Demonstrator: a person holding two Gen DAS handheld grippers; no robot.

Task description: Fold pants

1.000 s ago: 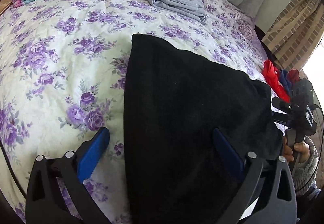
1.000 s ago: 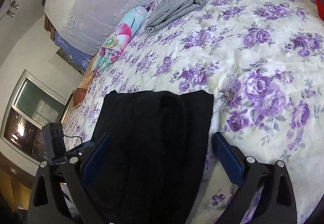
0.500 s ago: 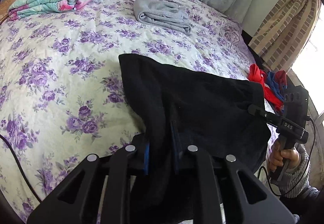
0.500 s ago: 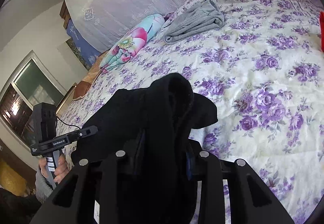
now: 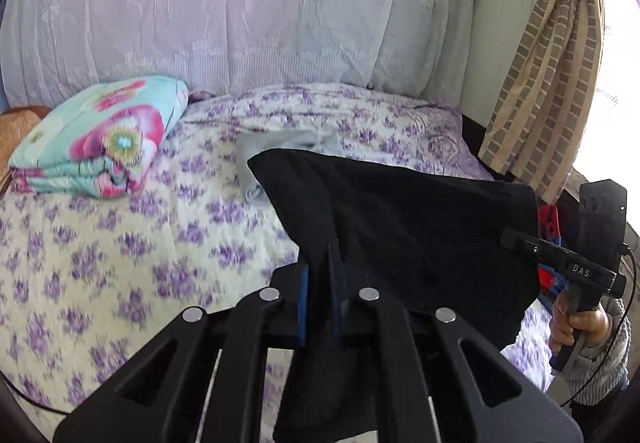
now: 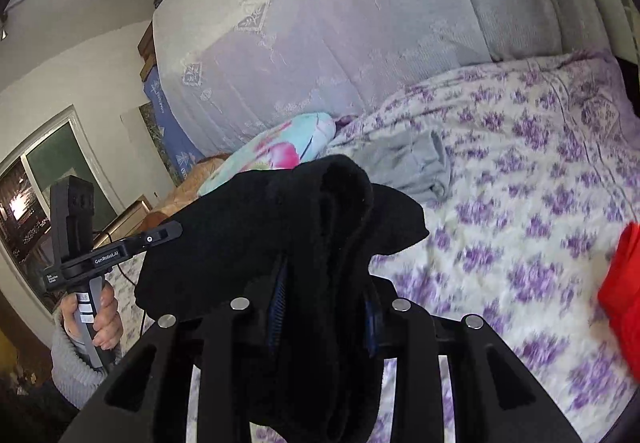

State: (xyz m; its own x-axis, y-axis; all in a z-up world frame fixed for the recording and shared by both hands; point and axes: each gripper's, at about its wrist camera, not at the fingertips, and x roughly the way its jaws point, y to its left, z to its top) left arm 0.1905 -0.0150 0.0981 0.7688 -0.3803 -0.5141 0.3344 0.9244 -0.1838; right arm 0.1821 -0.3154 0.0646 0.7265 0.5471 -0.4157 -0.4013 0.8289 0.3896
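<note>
The black pants (image 5: 404,231) hang lifted above the floral bed, stretched between both grippers. My left gripper (image 5: 320,283) is shut on one near edge of the fabric, which bunches up between its blue pads. My right gripper (image 6: 324,291) is shut on the other near edge of the black pants (image 6: 280,219), with thick folds rising over the jaws. Each view shows the other gripper held by a hand: the right one (image 5: 560,259) and the left one (image 6: 120,247).
The bed (image 5: 100,283) has a purple-flowered cover. A folded grey garment (image 6: 408,163) lies near the headboard. A folded floral blanket (image 5: 104,139) sits at the bed's far left. Red clothes (image 6: 624,291) lie at the right edge. A curtain (image 5: 552,63) hangs at right.
Both grippers were open over the flat pants, then shut on the near edge and lifted it. The pants now hang above the bed and both cameras have tilted up toward the headboard.
</note>
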